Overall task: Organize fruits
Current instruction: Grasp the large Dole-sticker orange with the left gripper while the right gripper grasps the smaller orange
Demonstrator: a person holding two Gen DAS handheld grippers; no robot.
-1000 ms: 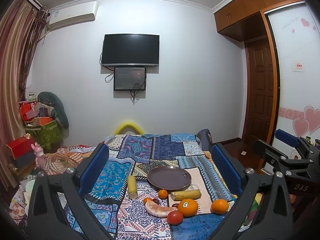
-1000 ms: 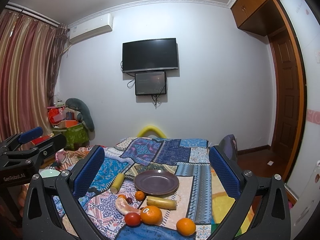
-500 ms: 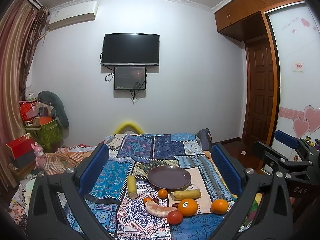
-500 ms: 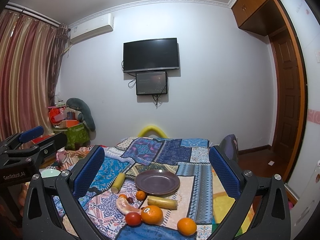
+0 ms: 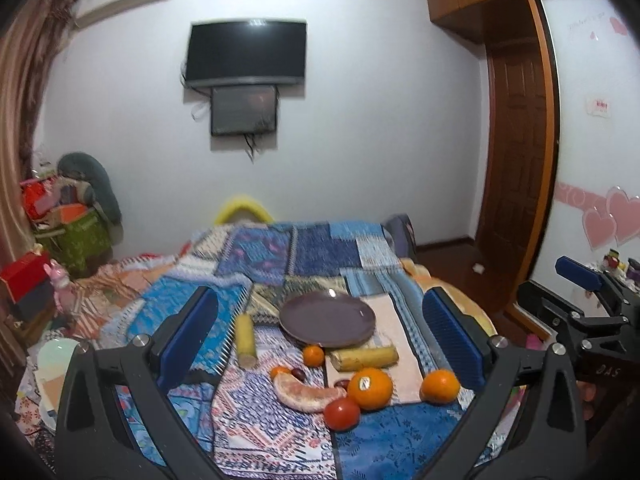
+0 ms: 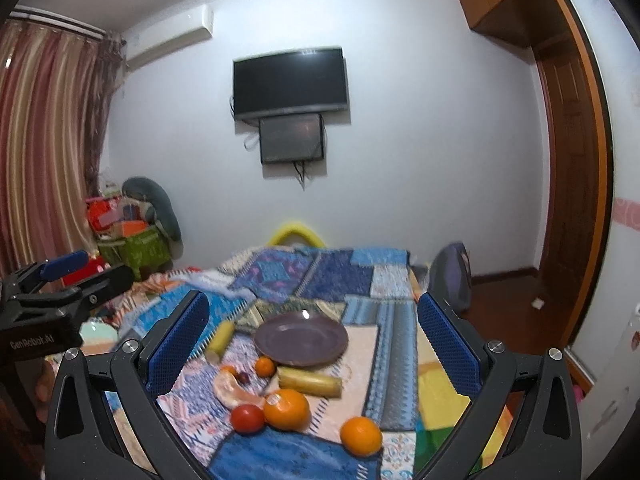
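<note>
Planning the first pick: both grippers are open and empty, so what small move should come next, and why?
Probably lower the right gripper toward the lone orange. It sits apart from the other fruit, nearest that side, and the purple plate is still empty.

The plate (image 5: 328, 320) looks glossy and smooth, glinting at its rim. The bedspread (image 5: 280, 264) is matt patchwork cloth. The door (image 5: 516, 152) is brown panelled wood, the curtain (image 6: 44, 140) striped cloth.
</note>
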